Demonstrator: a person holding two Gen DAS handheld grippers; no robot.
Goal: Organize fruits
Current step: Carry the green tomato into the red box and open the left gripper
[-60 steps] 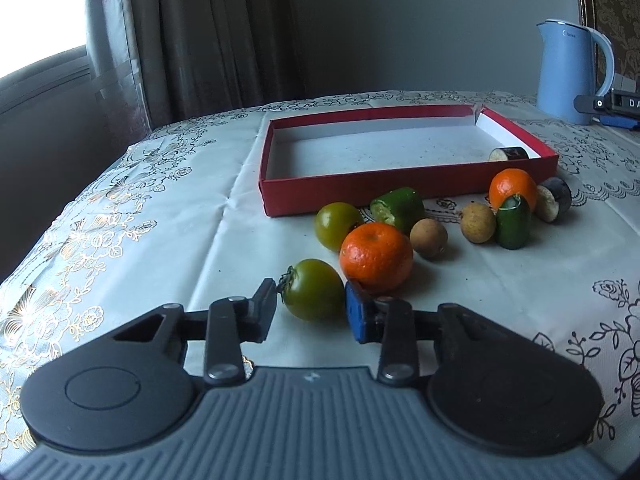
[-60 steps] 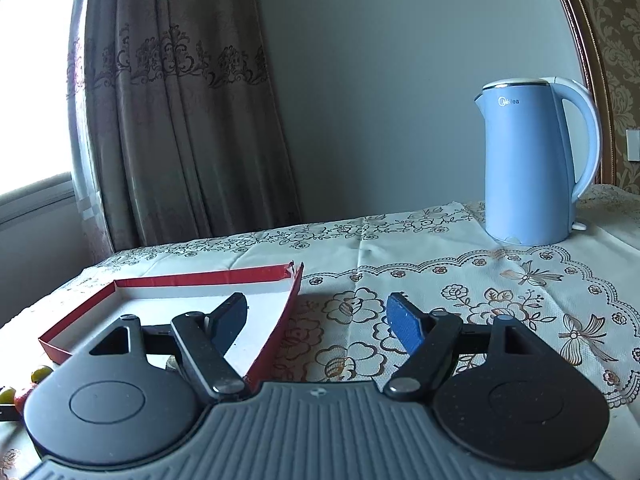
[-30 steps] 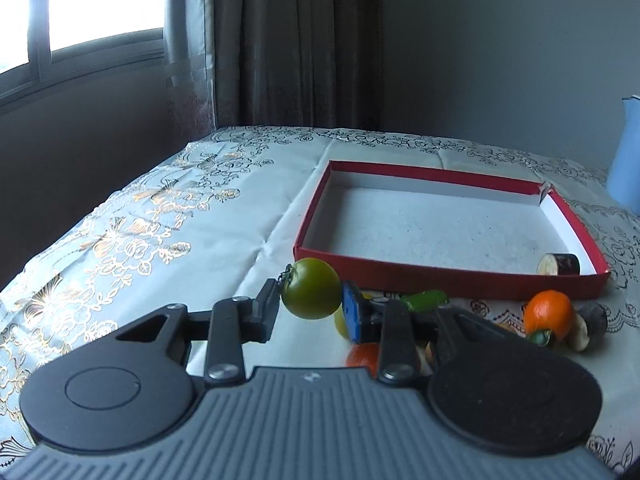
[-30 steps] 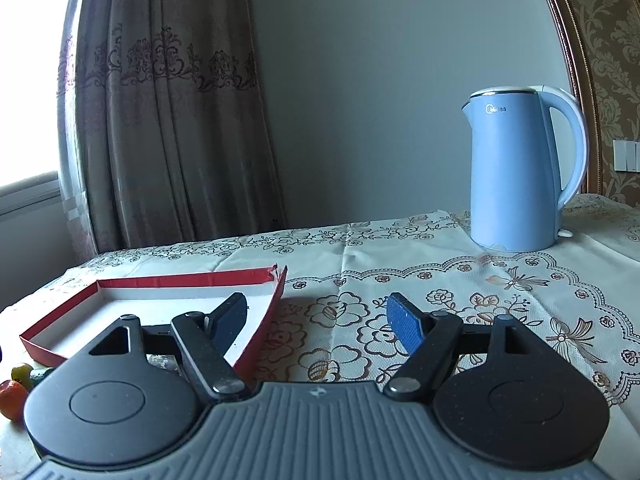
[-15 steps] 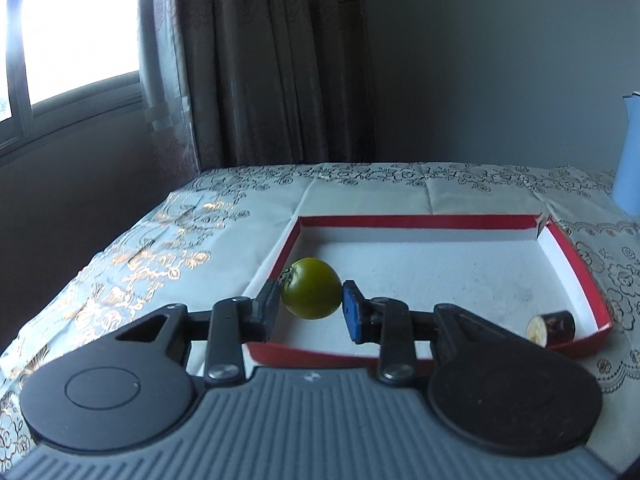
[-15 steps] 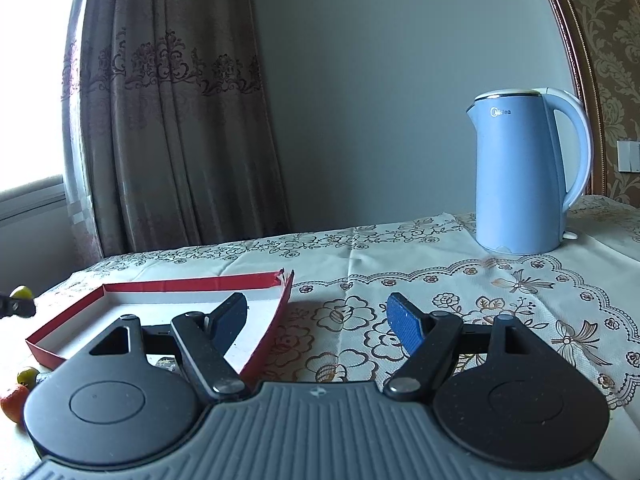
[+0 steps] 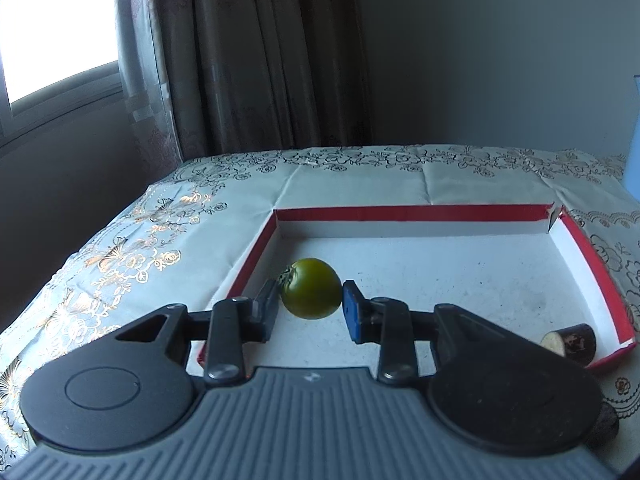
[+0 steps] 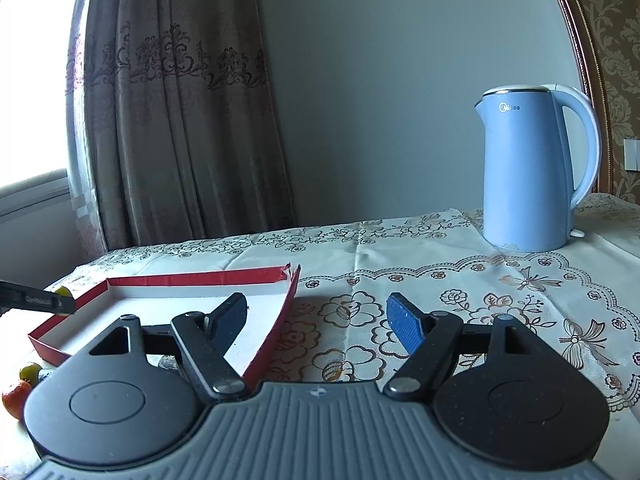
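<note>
My left gripper (image 7: 310,310) is shut on a green tomato (image 7: 311,288) and holds it over the near left part of the red tray (image 7: 404,213), which has a white floor. A dark eggplant piece (image 7: 570,343) lies in the tray's near right corner. My right gripper (image 8: 316,324) is open and empty above the tablecloth, beside the tray's right wall (image 8: 276,332). In the right wrist view the left gripper's finger (image 8: 38,301) and the tomato (image 8: 63,291) show at the far left. An orange (image 8: 15,398) and a green fruit (image 8: 30,371) lie on the table at the lower left.
A blue electric kettle (image 8: 534,168) stands at the back right of the table. Curtains (image 8: 180,120) and a window are behind the table. The floral tablecloth (image 8: 500,292) covers the table, whose left edge (image 7: 80,256) drops off near the window.
My left gripper has carried the green tomato forward over the tray's front wall and lower into the tray. The right gripper has stayed still and open.
</note>
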